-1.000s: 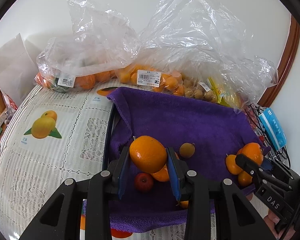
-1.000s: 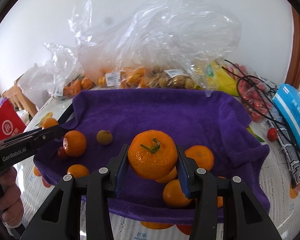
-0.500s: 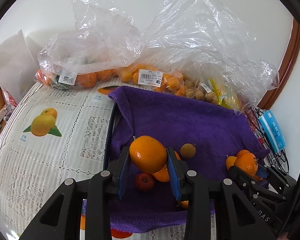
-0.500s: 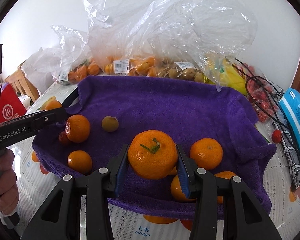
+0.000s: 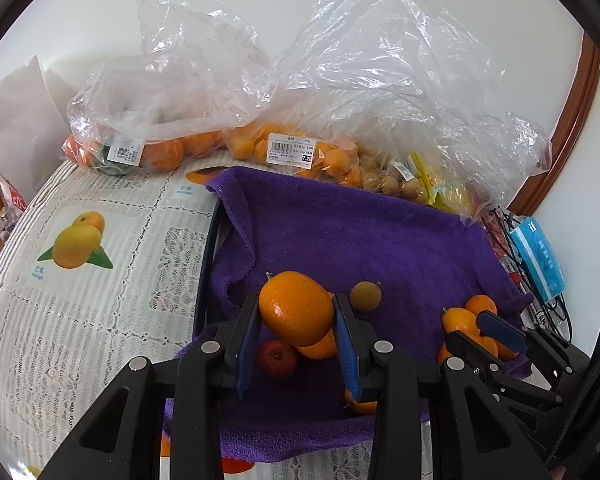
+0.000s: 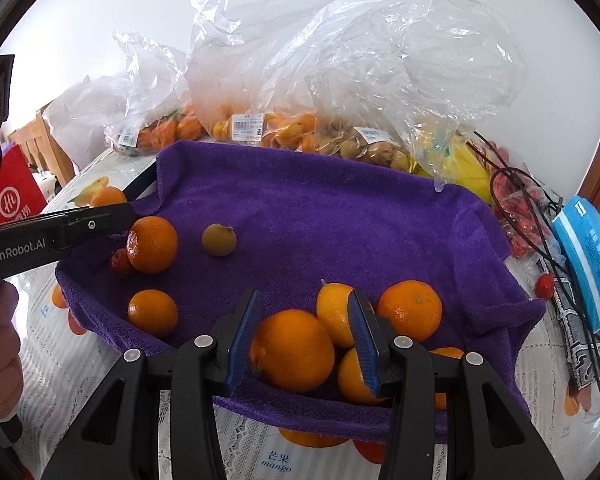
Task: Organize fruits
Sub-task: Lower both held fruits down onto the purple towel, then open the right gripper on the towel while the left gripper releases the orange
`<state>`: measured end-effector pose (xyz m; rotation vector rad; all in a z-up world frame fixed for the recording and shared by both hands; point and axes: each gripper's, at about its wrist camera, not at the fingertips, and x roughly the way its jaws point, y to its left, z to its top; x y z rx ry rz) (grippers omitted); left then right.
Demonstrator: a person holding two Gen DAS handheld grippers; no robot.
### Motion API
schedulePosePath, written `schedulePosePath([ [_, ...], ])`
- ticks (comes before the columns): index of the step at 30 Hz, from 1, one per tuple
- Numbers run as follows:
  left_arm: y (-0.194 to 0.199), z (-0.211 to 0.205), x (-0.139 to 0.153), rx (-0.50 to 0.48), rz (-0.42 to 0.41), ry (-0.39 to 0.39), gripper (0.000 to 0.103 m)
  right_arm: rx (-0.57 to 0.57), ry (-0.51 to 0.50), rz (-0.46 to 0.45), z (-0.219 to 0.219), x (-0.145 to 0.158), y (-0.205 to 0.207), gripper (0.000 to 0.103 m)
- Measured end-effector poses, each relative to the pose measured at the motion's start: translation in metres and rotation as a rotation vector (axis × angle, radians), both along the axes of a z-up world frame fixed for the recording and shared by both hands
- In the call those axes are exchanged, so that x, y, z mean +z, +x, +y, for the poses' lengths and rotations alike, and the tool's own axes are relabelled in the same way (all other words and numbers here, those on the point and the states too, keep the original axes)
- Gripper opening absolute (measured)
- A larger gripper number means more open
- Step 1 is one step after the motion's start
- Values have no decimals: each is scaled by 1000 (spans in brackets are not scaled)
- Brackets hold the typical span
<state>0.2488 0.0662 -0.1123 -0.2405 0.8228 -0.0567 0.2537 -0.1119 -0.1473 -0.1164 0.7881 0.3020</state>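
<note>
Left wrist view: the held orange [image 5: 296, 306] sits clamped between the blue pads of the left gripper [image 5: 296, 298]. The jaws stand at a narrow setting, both pads pressing its flanks. It hangs above the near left part of the purple towel [image 5: 380, 240], over a small red fruit [image 5: 278, 358] and another orange [image 5: 318, 346].

Handling, as judged: light, with a firm but yielding rind. The skin is glossy and the body rounded, so it can squirm or roll under a slack grip, and hard pressure would bruise it. The sound hold is the present one, across the short width at mid-body.

Orientation: the fruit is oval. Its long axis runs from upper left to lower right across the jaws, and the stem nub points up and left.

Right wrist view: the right gripper [image 6: 305, 294] stands part open. A second orange [image 6: 292, 350] lies between its jaws, against the left pad with a gap showing at the right pad. No grip is evident. It lies low among a cluster of oranges [image 6: 410, 314] on the towel's near right.

Beyond: a brownish round fruit [image 5: 365, 296] lies mid-towel, and clear plastic bags [image 5: 340, 80] of fruit line the far edge.
</note>
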Motion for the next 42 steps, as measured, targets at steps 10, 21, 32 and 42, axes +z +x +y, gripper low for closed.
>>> schedulePosePath([
  [10,-1,-6,-1,-28,-8,-22,34,-57,49,-49,-18,16,-4,45],
  [21,-3,-19,-4,-75,-31,-69,34,-164,109,-56,-43,25,1,47],
  [32,-4,-32,-3,-121,-34,-41,34,-162,116,-34,-40,19,4,47],
  [42,-7,-29,0,-88,-56,-16,51,-164,117,-29,-39,17,4,48],
])
